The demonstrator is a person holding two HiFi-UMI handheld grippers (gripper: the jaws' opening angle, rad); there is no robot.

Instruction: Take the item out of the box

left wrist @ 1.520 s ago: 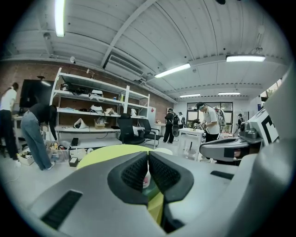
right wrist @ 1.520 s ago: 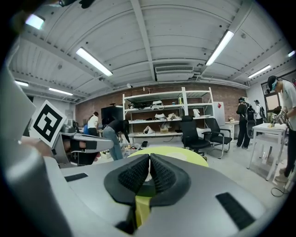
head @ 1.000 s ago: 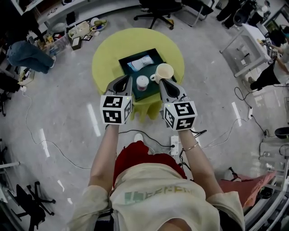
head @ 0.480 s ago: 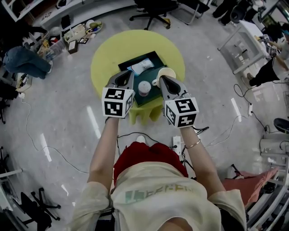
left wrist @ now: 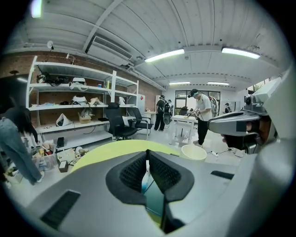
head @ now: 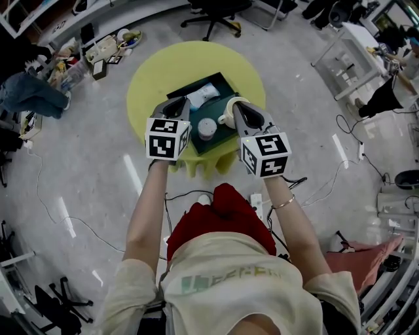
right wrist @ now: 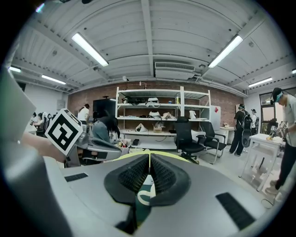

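Observation:
A dark green box [head: 224, 81] lies on the round yellow table [head: 157, 72]. Inside it rests a white and blue packet [head: 203, 95], and a small white cup [head: 207, 127] stands at its near end. A cream bowl [head: 230, 105] sits at the box's right edge, partly behind my right gripper [head: 237, 106]. My left gripper [head: 177, 103] hovers over the box's left edge. Both grippers are shut and hold nothing. In the left gripper view the pads [left wrist: 157, 172] meet, with the bowl [left wrist: 193, 152] beyond them. In the right gripper view the pads [right wrist: 162, 173] also meet, above the cup [right wrist: 145, 195].
Black office chairs [head: 216, 10] stand beyond the table. Shelves and clutter [head: 98, 46] line the far left, where a person [head: 26, 91] bends over. A white table [head: 347, 59] is at the right. Cables and a power strip [head: 256, 204] lie on the floor by my feet.
Both grippers have moved forward from the table's near edge to over the box's two sides. Their jaws stayed shut and took hold of nothing.

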